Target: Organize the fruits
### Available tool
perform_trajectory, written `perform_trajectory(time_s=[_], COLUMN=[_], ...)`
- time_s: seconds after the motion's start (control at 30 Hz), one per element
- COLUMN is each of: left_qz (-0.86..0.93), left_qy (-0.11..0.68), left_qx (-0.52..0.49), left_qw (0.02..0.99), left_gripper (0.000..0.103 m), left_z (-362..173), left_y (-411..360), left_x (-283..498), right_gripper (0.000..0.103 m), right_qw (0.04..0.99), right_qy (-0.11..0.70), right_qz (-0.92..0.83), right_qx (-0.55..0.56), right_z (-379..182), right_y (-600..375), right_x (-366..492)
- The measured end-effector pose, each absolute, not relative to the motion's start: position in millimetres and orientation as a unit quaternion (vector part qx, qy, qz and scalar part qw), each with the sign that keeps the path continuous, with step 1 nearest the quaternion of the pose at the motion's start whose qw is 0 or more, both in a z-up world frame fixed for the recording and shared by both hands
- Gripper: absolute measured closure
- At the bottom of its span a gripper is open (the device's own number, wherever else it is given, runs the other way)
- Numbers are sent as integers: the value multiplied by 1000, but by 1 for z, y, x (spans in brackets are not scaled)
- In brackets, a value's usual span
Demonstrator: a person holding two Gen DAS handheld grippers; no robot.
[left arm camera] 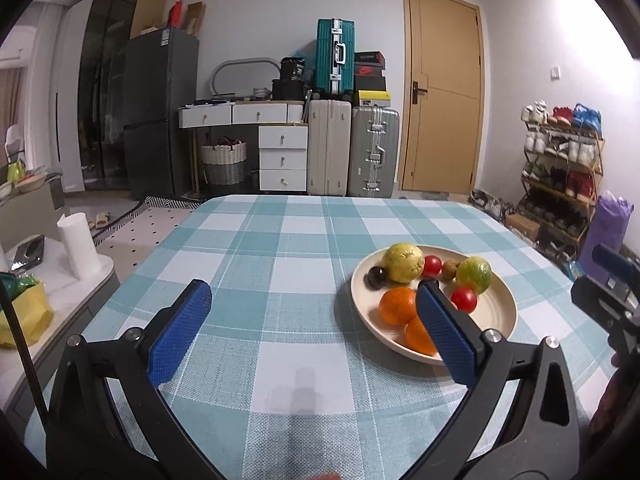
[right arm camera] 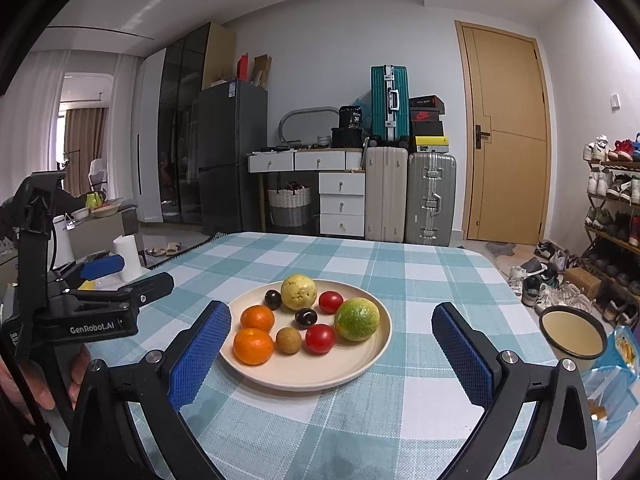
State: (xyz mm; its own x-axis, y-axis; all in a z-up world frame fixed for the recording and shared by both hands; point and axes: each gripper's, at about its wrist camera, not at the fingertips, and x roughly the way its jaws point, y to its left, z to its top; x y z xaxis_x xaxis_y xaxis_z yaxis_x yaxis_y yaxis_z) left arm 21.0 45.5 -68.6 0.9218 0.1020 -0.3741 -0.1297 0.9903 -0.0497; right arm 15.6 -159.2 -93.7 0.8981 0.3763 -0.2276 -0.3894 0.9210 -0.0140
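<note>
Right gripper [right arm camera: 332, 344], jaws spread and empty, faced the plate [right arm camera: 376, 356] head-on; left gripper [left arm camera: 312, 328], also spread, probably sat farther off.

Both grippers are built alike: black plastic frames w/ triangular cut-outs, and silver round screws are set at the finger joints. Fingers are faced w/ blue knurled pads [left arm camera: 182, 332]. On the left gripper [right arm camera: 132, 280], seen from the right wrist cam, white "GenRobot.AI" lettering is printed on the black body; a thin black cable is run beside it.
</note>
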Motion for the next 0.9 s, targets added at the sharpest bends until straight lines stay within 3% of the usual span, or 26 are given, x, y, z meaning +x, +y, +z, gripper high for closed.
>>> perform_trajectory(time_s=[0.2,0.9], left_qz=[54,54], left_qy=[150,155], left_qx=[-10,-12], left_qw=[987,986], left_gripper=[1,1], left_z=[-64,-66], left_y=[34,33], left_x=[7,10], right_gripper=[0,0], right_qw=[973,972], right_qy=[116,114], right_qz=[199,204], right_qx=[-30,-34], right_z=[-94,-95], right_y=[-158,-156], right_x=[19,19])
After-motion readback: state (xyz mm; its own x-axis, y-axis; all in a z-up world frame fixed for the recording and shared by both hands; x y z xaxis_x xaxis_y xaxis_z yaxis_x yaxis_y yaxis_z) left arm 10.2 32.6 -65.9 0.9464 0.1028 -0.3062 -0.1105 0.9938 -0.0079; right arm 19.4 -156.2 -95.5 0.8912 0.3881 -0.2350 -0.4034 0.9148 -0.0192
